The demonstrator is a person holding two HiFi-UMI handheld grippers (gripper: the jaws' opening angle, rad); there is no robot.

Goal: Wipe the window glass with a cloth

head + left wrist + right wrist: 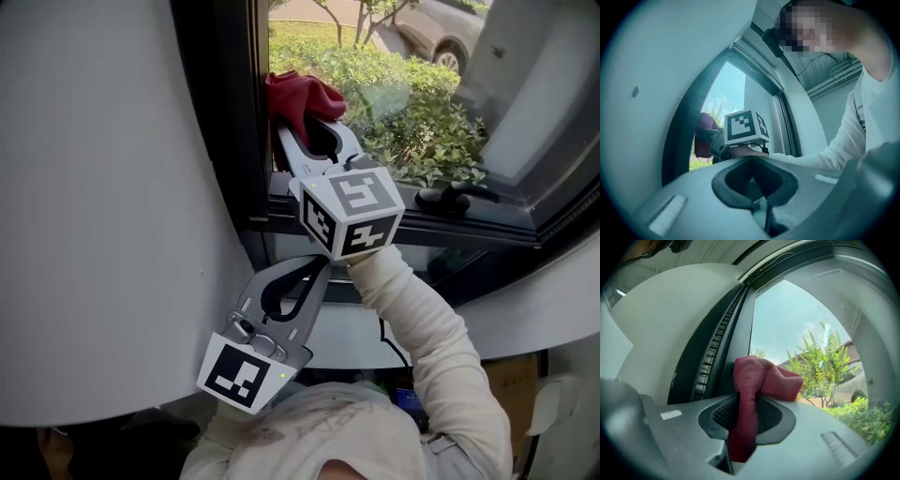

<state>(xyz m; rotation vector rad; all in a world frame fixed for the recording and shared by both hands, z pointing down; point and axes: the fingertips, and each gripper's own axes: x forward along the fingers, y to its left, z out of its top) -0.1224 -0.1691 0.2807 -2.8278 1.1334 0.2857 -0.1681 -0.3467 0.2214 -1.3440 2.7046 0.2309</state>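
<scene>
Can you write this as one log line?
right gripper: shut on cloth | cloth: at glass | left gripper: shut, empty

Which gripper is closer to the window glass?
Right. The right hand-held gripper holds the red cloth up by the window glass. The left hand-held gripper sits lower, shut, back beside the white wall.

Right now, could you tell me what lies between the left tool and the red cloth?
The right tool, with its marker cube, lies between them, shut on the red cloth. The left gripper view shows this best.
</scene>
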